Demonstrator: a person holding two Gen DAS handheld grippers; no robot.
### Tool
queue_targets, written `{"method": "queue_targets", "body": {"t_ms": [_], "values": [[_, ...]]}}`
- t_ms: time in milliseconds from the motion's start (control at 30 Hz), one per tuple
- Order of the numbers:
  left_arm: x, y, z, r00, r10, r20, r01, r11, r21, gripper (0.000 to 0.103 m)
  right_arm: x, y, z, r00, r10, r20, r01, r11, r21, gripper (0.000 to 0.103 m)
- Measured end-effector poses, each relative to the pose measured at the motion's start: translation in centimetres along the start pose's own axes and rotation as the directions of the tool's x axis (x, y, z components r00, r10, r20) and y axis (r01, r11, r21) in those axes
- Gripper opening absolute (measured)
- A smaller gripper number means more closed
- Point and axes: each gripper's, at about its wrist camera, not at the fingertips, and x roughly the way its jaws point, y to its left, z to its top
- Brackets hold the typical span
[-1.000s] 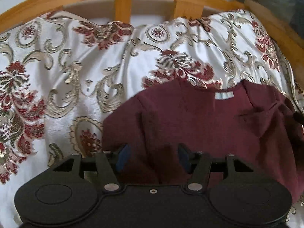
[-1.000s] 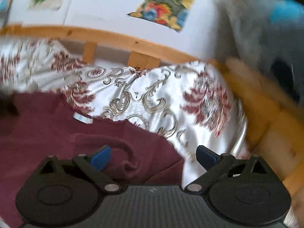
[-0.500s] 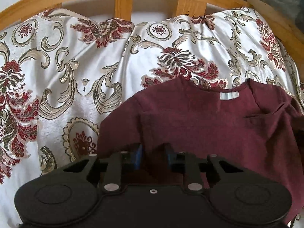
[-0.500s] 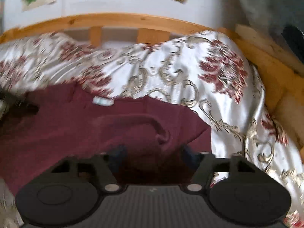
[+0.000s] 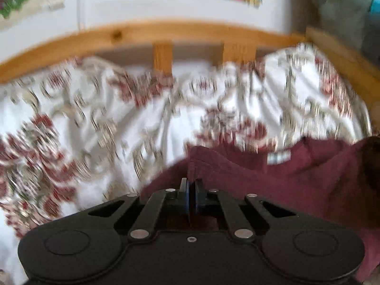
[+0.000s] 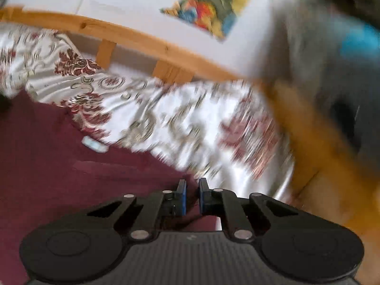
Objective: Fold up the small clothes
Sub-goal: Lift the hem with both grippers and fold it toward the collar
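Note:
A maroon shirt with a white neck label lies on a floral bedspread. My left gripper is closing its jaws tight on the shirt's left shoulder edge, and the cloth is pinched between the blue pads. In the right wrist view the same shirt fills the lower left, its label near the collar. My right gripper is closing on the shirt's right edge, with a fold of maroon cloth in the narrow gap between its pads. Both views are blurred.
A wooden bed frame with slats curves along the far edge, and its side rail runs down the right. Posters hang on the white wall behind. A grey and blue blurred mass stands past the right rail.
Both grippers went from wide open over the shirt to closed on its cloth. The left view has tilted up, showing the wall, and the right view has rolled.

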Motion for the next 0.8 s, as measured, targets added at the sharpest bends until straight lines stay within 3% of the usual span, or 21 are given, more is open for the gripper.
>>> {"method": "queue_targets", "body": {"t_ms": [133, 267, 400, 600, 700, 800], "values": [[-1.2, 0.5, 0.2, 0.995, 0.079, 0.067, -0.077, 0.997, -0.02, 0.004, 1.1, 0.5, 1.2, 0.997, -0.03, 0.07, 0.034, 0.998, -0.051, 0.011], [0.6, 1.3, -0.6, 0.99, 0.137, 0.027, -0.136, 0.99, -0.042, 0.004, 3.9, 0.9, 1.3, 0.998, -0.022, 0.059, 0.027, 0.996, -0.082, 0.011], [3.6, 1.6, -1.3, 0.987, 0.158, -0.017, -0.158, 0.987, -0.004, 0.004, 6.7, 1.9, 0.5, 1.0, -0.016, -0.021, 0.014, 0.995, -0.094, 0.011], [5.3, 2.0, -2.0, 0.99, 0.14, -0.021, -0.141, 0.989, -0.037, 0.004, 7.8, 2.0, -1.3, 0.99, -0.013, -0.139, 0.002, 0.997, -0.078, 0.011], [5.6, 1.6, -1.9, 0.99, 0.141, -0.002, -0.141, 0.99, -0.025, 0.004, 7.7, 2.1, -1.7, 0.986, -0.016, -0.168, 0.003, 0.997, -0.08, 0.011], [6.2, 1.3, -2.1, 0.988, 0.151, -0.033, -0.151, 0.989, -0.001, 0.005, 7.7, 1.7, -1.9, 0.984, -0.002, -0.179, -0.01, 0.998, -0.069, 0.012]]}}
